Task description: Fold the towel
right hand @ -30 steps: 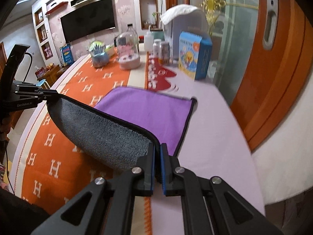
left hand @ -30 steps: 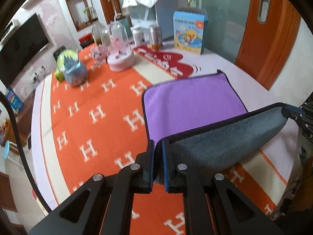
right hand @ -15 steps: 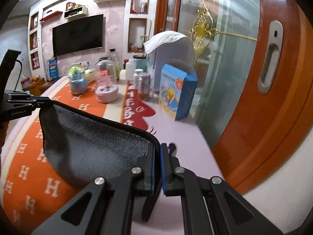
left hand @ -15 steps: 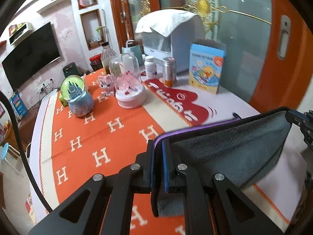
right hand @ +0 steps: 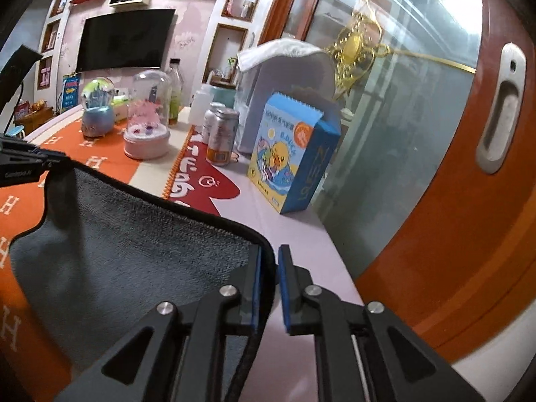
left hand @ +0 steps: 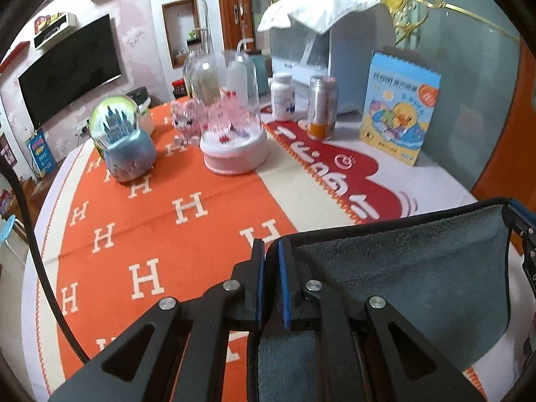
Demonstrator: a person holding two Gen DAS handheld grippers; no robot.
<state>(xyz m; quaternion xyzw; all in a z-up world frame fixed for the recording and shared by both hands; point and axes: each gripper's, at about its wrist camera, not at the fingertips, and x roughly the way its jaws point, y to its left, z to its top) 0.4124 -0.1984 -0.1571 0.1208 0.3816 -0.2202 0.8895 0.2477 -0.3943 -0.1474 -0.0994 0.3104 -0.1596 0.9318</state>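
The towel (left hand: 418, 278), grey on this side with a black hem, hangs stretched between my two grippers over the table. My left gripper (left hand: 271, 251) is shut on its left corner. My right gripper (right hand: 269, 258) holds the other corner (right hand: 258, 251), with its jaws slightly parted and the hem lying against the left pad. The right gripper shows at the right edge of the left wrist view (left hand: 522, 221). The left gripper shows at the left edge of the right wrist view (right hand: 30, 160). The purple side is hidden.
An orange H-patterned cloth (left hand: 140, 234) covers the table. Beyond stand a snow globe (left hand: 124, 140), a pink glass dome (left hand: 231, 124), a pill bottle (left hand: 283, 97), a can (left hand: 321, 107), a blue duck box (left hand: 398, 117) and a white appliance (left hand: 321, 43). An orange door (right hand: 469, 167) is right.
Both grippers have carried the lifted towel edge forward over the table, so the purple face is now covered. The right gripper's jaws have parted slightly.
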